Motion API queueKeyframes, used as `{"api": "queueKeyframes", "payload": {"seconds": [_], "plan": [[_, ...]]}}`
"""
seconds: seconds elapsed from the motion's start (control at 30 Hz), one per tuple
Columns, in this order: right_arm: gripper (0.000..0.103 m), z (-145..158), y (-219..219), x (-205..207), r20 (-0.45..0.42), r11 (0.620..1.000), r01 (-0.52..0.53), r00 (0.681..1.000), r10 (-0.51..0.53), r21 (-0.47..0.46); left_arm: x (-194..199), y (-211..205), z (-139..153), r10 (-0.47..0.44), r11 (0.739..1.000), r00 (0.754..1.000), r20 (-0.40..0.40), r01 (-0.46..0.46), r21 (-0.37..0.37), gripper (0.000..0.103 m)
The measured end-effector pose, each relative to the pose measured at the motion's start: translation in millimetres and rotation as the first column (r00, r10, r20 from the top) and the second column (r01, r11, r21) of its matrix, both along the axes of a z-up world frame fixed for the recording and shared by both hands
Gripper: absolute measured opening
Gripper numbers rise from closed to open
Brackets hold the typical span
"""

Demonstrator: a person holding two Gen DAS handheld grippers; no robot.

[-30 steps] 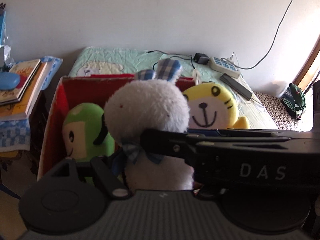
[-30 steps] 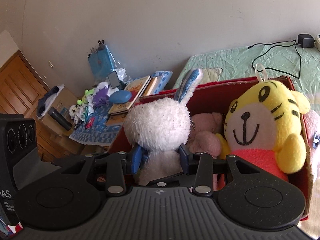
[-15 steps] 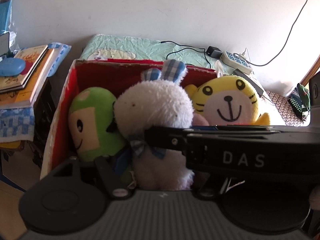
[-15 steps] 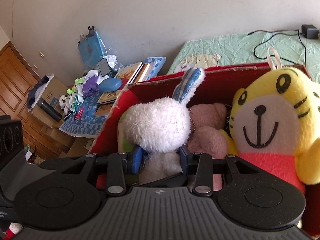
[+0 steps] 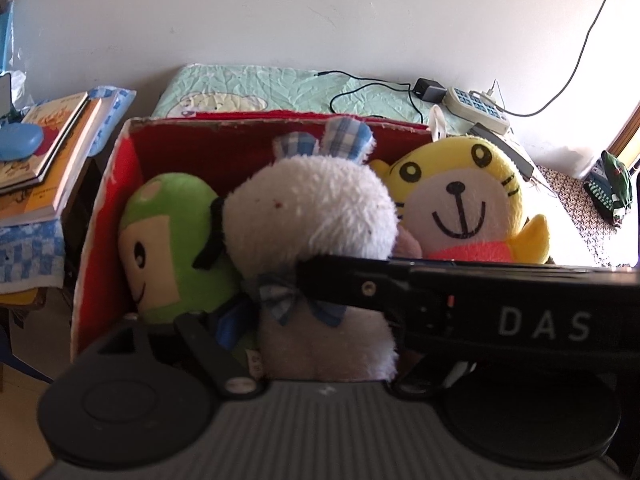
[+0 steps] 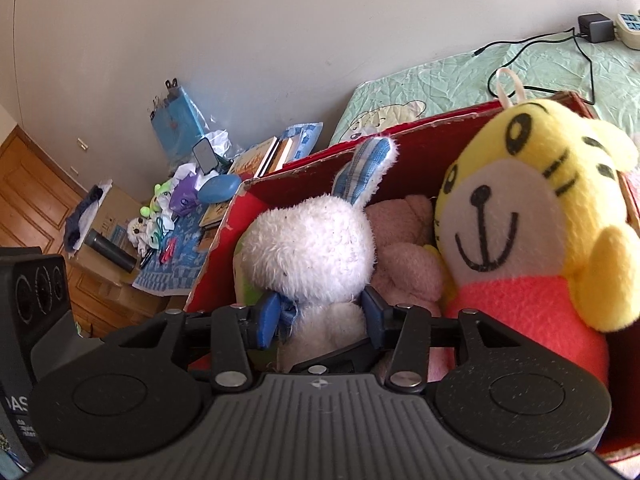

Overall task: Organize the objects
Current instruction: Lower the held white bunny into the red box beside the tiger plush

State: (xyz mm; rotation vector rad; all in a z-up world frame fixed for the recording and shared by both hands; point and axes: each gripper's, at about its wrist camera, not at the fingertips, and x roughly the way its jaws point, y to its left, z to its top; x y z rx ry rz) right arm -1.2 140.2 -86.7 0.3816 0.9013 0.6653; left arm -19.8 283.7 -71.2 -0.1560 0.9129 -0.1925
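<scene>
Right hand-held gripper (image 6: 322, 318) lowered white rabbit (image 6: 312, 248) deeper, red box (image 6: 240, 216)

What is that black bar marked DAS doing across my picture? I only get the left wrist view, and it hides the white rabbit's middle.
Observer: That is the right gripper. Its own camera shows its blue pads pressing the white rabbit at the neck from both sides.
Operator: Is anything tucked behind the rabbit?
Observer: Yes, a pink plush sits between the rabbit and the yellow tiger, inside the red box.
Operator: What lies beyond the books on my left?
Observer: A dark bottle lies on a cardboard box near a wooden door.
</scene>
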Motion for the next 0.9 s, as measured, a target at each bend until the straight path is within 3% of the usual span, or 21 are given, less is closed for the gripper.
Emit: {"api": "queueKeyframes", "payload": {"seconds": [0.33,0.9], "plan": [[0.048,-5,-10,0,-0.035,0.999,0.036,0.999,-0.035,0.037,1,1,-8,0.011,1.000,1.000,-0.025,-0.010,0.012,0.093],[0.048,-7,-15,-7,-0.016,0.999,0.046,0.999,-0.045,0.026,3,-7,-8,0.034,0.998,0.998,-0.050,-0.031,0.060,0.099]]}}
